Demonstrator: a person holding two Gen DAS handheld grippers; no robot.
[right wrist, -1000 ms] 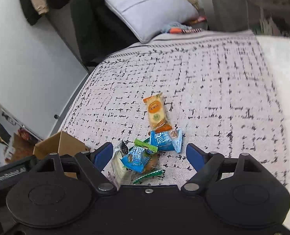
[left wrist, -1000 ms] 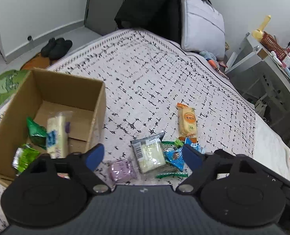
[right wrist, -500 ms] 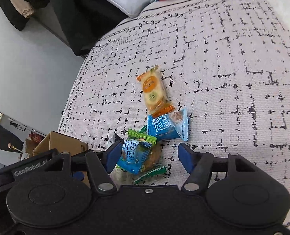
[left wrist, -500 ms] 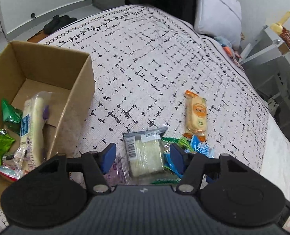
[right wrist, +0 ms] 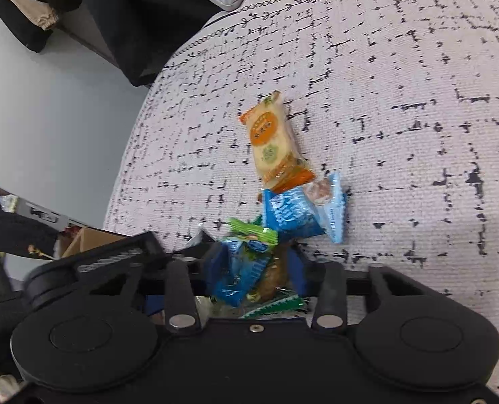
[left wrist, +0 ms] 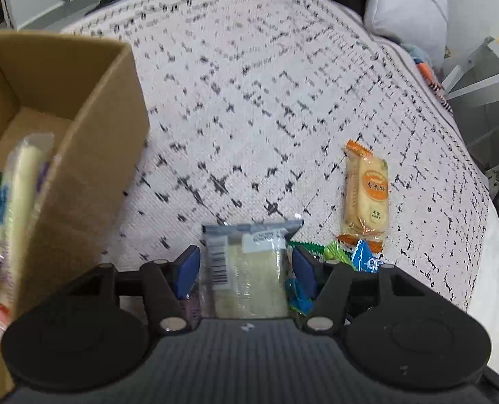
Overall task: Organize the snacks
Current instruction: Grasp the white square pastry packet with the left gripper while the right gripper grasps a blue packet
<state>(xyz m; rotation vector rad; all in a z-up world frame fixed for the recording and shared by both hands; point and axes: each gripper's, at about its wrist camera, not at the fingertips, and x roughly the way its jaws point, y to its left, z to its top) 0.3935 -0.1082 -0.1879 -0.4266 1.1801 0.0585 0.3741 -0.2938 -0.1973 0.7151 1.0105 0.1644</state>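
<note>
Left claw narrowed onto a clear plastic packet of pale cake with a grey top seam, blue pads against both long flanks. Right claw likewise drawn in, pinching a small crumpled blue foil packet with something brownish alongside it between the pads.

Just ahead of the right claw, a green zigzag-edged wrapper overlapping the held packet; beyond that, a larger blue pillow packet, then an orange-ended clear cracker packet touching it. Well left of the left claw, an open brown cardboard box holding a long pale bar and green wrappers. All on a white bed cover with black stitch marks.

Risks, as judged:
- Slippery film on the cake packet: likely to slide or fold out of a side pinch on lifting.
- Green wrapper or the brownish piece dragged up with the blue packet, then dropped short of the box.
- Both claws crowded over one small heap: possible knock between them, scattering the rest.
- Soft bed giving under pressure, spoiling the pinch.

Writing: barcode and white sticker on the cake packet, print too small to read. Orange roundel with characters on the cracker packet, white characters on the blue packets, all illegible.
</note>
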